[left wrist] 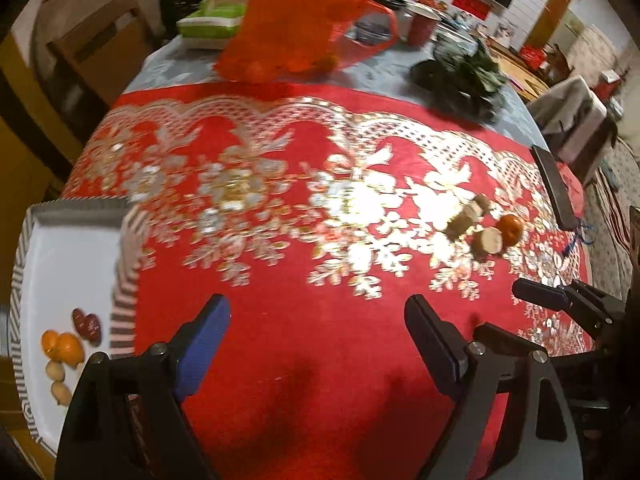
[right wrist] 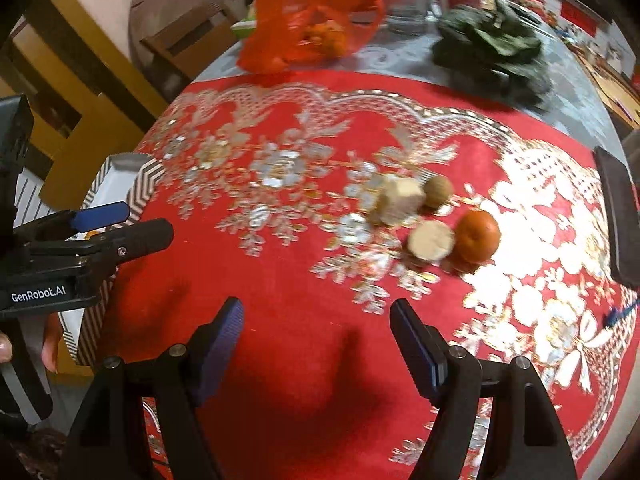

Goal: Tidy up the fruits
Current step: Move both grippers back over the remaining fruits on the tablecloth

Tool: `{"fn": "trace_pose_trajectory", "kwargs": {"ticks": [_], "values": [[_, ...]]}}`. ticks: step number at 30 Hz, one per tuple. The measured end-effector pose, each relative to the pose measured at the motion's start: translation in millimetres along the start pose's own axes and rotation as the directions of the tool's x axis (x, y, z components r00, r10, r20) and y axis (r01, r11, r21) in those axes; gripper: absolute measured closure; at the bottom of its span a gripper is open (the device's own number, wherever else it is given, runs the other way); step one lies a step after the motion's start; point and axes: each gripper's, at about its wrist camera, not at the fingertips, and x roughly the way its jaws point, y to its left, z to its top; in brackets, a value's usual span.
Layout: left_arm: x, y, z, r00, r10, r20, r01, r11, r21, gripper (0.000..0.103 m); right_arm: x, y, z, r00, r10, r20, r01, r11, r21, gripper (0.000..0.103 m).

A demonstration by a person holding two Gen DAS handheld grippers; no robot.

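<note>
Two grippers hang over a round table covered by a red cloth point(left wrist: 304, 360) with a gold and silver flower pattern; the left gripper point(left wrist: 316, 344) has its jaws standing wide with nothing between them, only bare cloth below; the right gripper point(right wrist: 316, 344) is likewise spread wide and empty, its blue pads facing each other over the red cloth.

Toward the right side of the cloth lies a small group of fruit: an orange point(right wrist: 477, 236) sits just beside a pale cut round piece point(right wrist: 431, 241); behind these is a pale chunky piece point(right wrist: 400, 200), and next to it a small brownish round fruit point(right wrist: 438, 192); what the pale pieces are cannot be told through the blur.

At the table's left edge sits a white tray point(left wrist: 68, 248) with a striped rim; in its near corner lie two small oranges point(left wrist: 64, 346), a dark red fruit point(left wrist: 86, 322) and two small tan fruits point(left wrist: 58, 382), all close together.

At the far side of the table, on a grey cloth, stands a red plastic bag point(right wrist: 312, 28) with orange fruit showing inside; to its right lies a heap of dark leafy greens point(right wrist: 496, 52); a dark phone point(right wrist: 618, 212) lies at the right edge.
</note>
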Motion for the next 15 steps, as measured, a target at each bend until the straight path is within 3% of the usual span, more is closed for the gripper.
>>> {"fn": "trace_pose_trajectory", "kwargs": {"ticks": [15], "values": [[18.1,-44.7,15.5,0.999,-0.029,-0.029,0.031,0.995,0.094,0.015,-6.5,-49.6,-10.1,1.0,-0.015,0.004,0.015,0.994,0.11,0.023]]}}
